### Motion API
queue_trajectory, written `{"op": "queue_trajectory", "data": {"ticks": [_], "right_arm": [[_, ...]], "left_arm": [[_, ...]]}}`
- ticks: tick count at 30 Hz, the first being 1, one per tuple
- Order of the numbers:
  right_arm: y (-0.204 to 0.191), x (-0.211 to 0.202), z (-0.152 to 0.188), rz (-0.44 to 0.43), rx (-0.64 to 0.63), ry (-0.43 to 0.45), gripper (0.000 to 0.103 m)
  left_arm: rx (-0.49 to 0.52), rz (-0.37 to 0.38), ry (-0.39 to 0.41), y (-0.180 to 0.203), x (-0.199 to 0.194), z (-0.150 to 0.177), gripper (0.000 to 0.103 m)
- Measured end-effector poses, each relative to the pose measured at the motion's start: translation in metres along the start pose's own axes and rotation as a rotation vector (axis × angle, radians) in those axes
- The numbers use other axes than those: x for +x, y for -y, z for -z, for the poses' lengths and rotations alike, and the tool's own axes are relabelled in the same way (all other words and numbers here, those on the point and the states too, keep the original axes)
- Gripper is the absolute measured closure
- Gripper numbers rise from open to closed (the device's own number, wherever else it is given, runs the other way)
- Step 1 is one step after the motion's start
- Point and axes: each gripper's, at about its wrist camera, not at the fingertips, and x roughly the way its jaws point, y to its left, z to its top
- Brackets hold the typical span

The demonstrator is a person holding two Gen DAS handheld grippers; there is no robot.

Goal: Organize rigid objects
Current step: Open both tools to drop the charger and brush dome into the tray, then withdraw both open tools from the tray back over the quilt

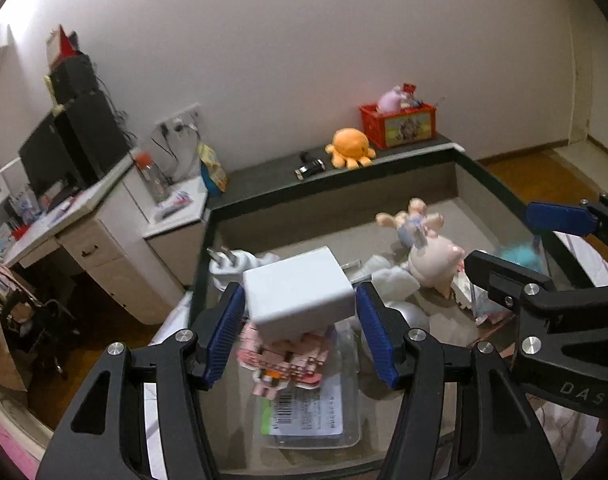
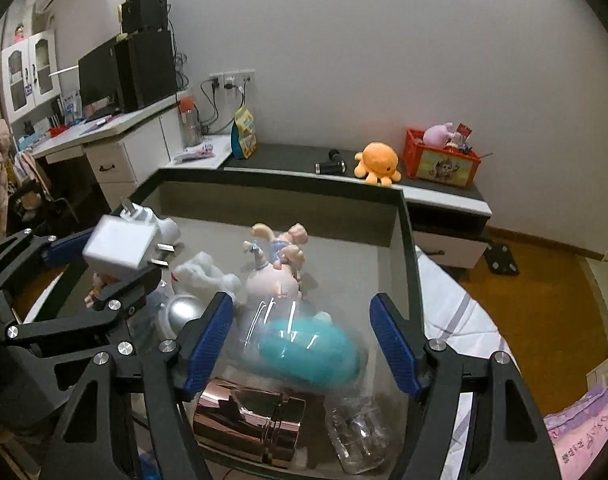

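Note:
My left gripper [image 1: 300, 320] is shut on a white plug charger [image 1: 298, 294] and holds it above the dark-rimmed box [image 1: 487, 184]. It also shows in the right wrist view [image 2: 120, 248], prongs pointing right. My right gripper [image 2: 302, 344] is open above a teal toy in a clear bag [image 2: 307, 350]; nothing is between its pads. The box holds a pink pig doll [image 2: 278, 280], a second white charger [image 2: 152, 220], a silver ball [image 2: 182, 314], a copper-coloured box [image 2: 250, 428] and a glass jar [image 2: 355, 440].
A dark shelf [image 2: 296, 156] behind the box carries an orange octopus plush [image 2: 377, 164], a red crate of toys [image 2: 443, 160] and a small black item [image 2: 329, 167]. A white desk with a monitor [image 2: 104, 76] stands at the left. Wooden floor [image 2: 543, 280] lies at the right.

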Motion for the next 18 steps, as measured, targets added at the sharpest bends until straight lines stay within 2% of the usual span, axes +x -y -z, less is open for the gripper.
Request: {"op": "queue_trajectory", "data": {"ticks": [5,11,14,15,17,18], "right_arm": [[0.0,-0.028,-0.007,-0.01,0.019,0.053,0.022],[-0.014,-0.089,-0.002,-0.048,0.015,0.151,0.019],[-0.022,-0.121,0.005,-0.06,0.007,0.197,0.016],[-0.025,-0.132,0.008,-0.064,0.004,0.212,0.013],[-0.033,-0.155,0.016,-0.066,-0.013,0.239,0.001],[-0.037,-0.166,0.021,-0.064,-0.018,0.256,0.0]], "left_arm": [[-0.044,-0.055,0.073,-0.016,-0.034,-0.004,0.013],[-0.09,-0.088,0.188,-0.031,-0.102,0.006,0.002],[-0.11,-0.082,0.239,-0.038,-0.138,0.016,0.0],[-0.117,-0.08,0.254,-0.039,-0.151,0.021,0.0],[-0.137,-0.082,0.295,-0.042,-0.18,0.032,0.0],[-0.146,-0.073,0.309,-0.042,-0.191,0.037,0.0]]}}
